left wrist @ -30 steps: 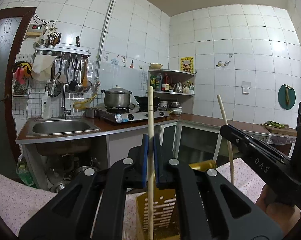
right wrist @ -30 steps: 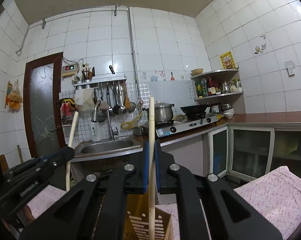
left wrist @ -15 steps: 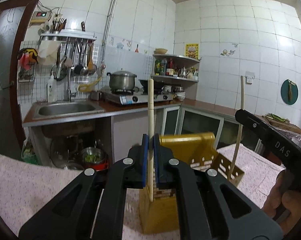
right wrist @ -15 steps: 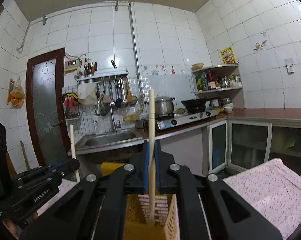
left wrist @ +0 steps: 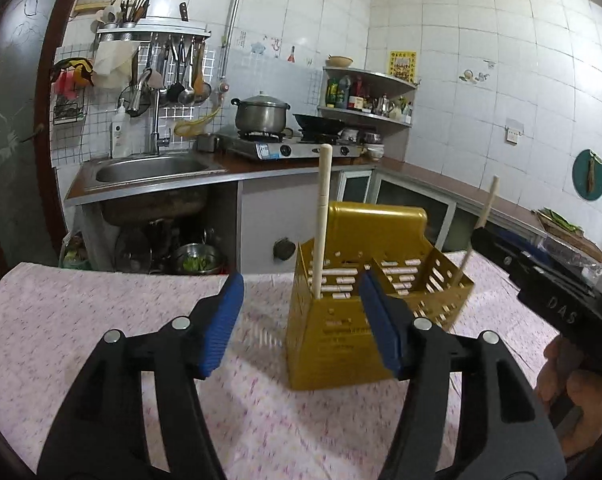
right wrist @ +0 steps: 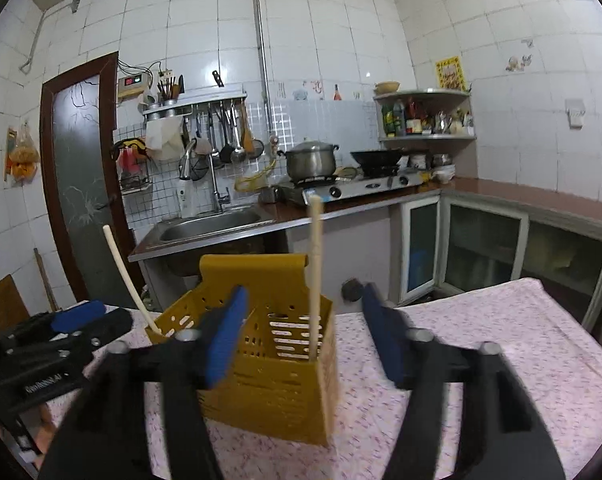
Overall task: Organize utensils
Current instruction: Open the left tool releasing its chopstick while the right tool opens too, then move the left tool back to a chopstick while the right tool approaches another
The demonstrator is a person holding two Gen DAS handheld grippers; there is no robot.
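Both chopsticks now stand released in the yellow holder; both grippers' jaws opening, empty.

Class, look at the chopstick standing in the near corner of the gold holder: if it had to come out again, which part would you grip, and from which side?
Probably grip the chopstick on its bare upper shaft, coming in level from the near side. Its lower end sits inside the gold holder, whose walls block a lower grip.

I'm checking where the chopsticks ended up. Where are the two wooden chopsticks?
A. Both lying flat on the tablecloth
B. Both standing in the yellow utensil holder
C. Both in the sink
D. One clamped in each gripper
B: each chopstick stands in the yellow utensil holder, touched by neither opening gripper.
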